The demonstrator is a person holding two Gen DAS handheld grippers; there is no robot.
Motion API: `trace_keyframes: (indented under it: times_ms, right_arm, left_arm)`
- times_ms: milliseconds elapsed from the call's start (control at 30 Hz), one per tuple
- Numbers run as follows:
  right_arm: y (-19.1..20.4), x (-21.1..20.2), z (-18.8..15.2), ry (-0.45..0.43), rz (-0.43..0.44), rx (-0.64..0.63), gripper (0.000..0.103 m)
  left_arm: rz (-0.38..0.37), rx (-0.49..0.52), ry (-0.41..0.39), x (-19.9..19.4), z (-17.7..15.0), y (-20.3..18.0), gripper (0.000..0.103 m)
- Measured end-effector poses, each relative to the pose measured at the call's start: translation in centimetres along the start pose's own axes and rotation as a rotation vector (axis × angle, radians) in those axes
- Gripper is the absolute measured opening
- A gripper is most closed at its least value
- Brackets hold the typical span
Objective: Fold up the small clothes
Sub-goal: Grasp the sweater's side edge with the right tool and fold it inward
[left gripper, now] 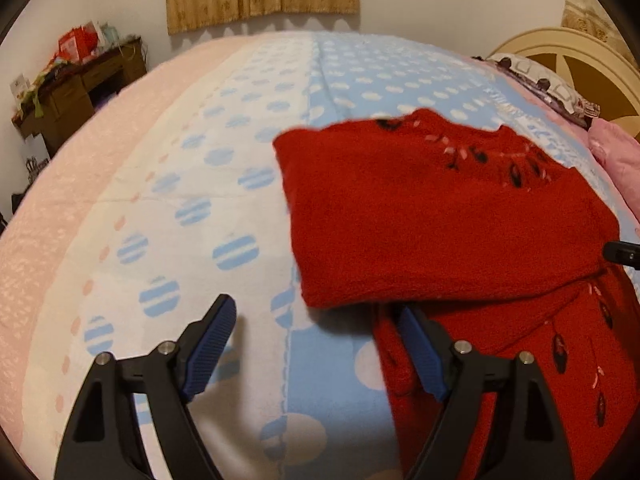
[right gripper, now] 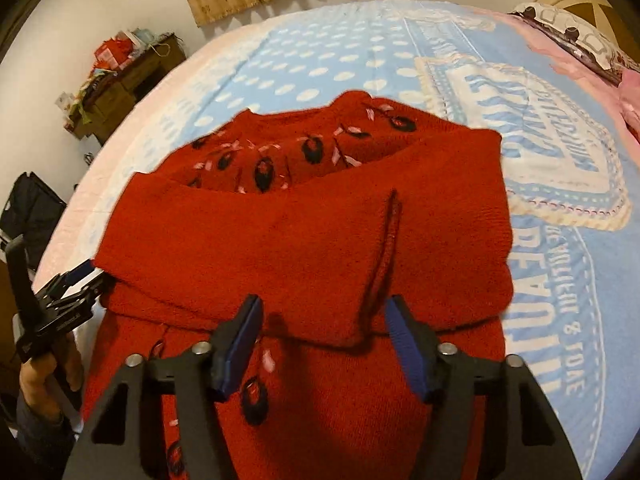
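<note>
Red sweater (right gripper: pixel 304 240) on bed, left gripper (left gripper: pixel 316 344) jaws wide apart, empty, right gripper (right gripper: pixel 324 344) jaws apart over sweater.

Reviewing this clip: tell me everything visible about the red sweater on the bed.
The red sweater is a knitted garment with black, pink-stitched motifs near the neckline and on the lower body. It lies on the blue polka-dot blanket, with both sleeves folded across the chest, one overlapping the other. The body below the sleeves is still unfolded. The right gripper hovers open over the sleeves' lower edge, gripping nothing. The left gripper is open at the sweater's left edge, one finger over the fabric.
</note>
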State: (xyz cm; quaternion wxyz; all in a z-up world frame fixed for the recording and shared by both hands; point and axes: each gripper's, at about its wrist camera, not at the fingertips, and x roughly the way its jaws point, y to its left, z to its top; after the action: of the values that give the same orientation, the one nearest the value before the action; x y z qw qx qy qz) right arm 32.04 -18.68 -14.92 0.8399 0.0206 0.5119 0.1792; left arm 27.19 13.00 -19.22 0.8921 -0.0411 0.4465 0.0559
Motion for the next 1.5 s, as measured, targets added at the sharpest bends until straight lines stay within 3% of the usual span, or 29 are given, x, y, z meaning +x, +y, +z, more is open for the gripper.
trace_keyframes:
  times_ms: [67,200,533,800,967,1100,1167,1200,1233,1367,1500]
  right_arm:
    - [0.1,1.0,0.1,0.013,-0.021,-0.017,0.047]
    - [0.6,0.7,0.6,-0.016,-0.048,-0.059,0.012]
    - [0.6,-5.4,1.9,-0.220,-0.186,-0.147,0.010]
    - [-3.6,-3.5,1.9,-0.184,-0.261,-0.065,0.010]
    - [-5.6,-1.3,1.3,-0.127,-0.231,-0.017,0.010]
    - [-6.1,-1.6,1.1,-0.112,-0.196,0.009,0.016]
    - [-6.0,-2.2,0.9,-0.112,-0.226,0.009,0.039]
    - [-6.0,-2.4,0.8,-0.116,-0.238,0.007,0.062]
    - [-5.9,-2.8,0.8,-0.132,-0.234,0.003,0.066]
    - [-4.6,-3.6,1.7,-0.165,-0.194,-0.033,0.066]
    - [-2.7,-3.8,3.3,-0.207,-0.100,-0.080,0.066]
  left_arm:
    - [-0.007,-0.048,0.008,0.3,-0.1,0.9,0.097]
    - [-0.022,-0.072,0.017,0.5,-0.4,1.3,0.100]
    - [-0.019,-0.084,0.026,0.7,-0.4,1.7,0.103]
    - [-0.018,-0.083,0.026,0.8,-0.4,1.6,0.103]
    - [-0.014,-0.093,0.029,0.7,-0.5,1.9,0.103]
    - [-0.015,-0.119,0.033,-0.3,-0.7,2.4,0.103]
    - [-0.015,-0.159,-0.007,-1.7,-0.6,3.3,0.103]
    - [-0.015,-0.174,-0.024,-2.2,-0.5,3.7,0.103]
    - [-0.019,-0.185,-0.036,-2.6,-0.3,4.0,0.103]
    - [-0.029,-0.180,-0.059,-3.0,1.9,3.5,0.103]
    - [-0.036,-0.142,-0.093,-2.0,4.9,1.8,0.103]
